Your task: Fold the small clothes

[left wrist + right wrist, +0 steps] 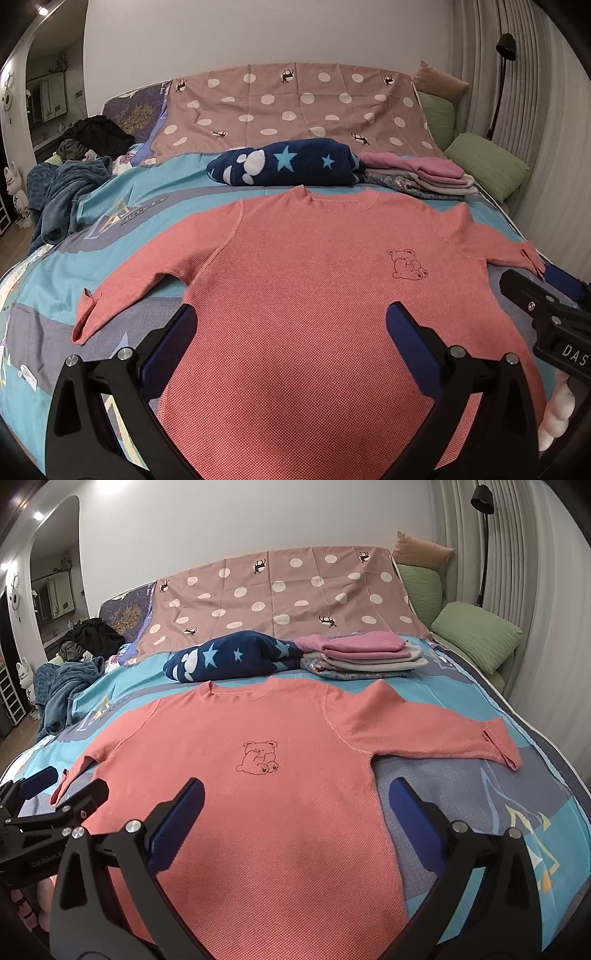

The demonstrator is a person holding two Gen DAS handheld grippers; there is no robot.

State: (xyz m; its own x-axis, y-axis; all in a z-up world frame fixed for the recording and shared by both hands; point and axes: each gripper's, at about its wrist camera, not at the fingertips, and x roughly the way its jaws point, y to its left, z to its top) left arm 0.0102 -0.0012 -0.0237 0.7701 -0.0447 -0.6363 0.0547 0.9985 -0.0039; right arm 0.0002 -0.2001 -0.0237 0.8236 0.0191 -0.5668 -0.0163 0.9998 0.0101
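A salmon-pink long-sleeved top with a small bear outline on the chest lies flat, face up, on the bed, both sleeves spread out; it also shows in the right wrist view. My left gripper is open and empty, hovering over the top's lower left part. My right gripper is open and empty, over the top's lower right edge. Each gripper shows at the edge of the other's view: the right one, the left one.
Behind the top lie a folded navy star blanket and a stack of folded clothes. A rumpled blue blanket and dark clothes lie at the left. Green pillows line the right edge by the curtain.
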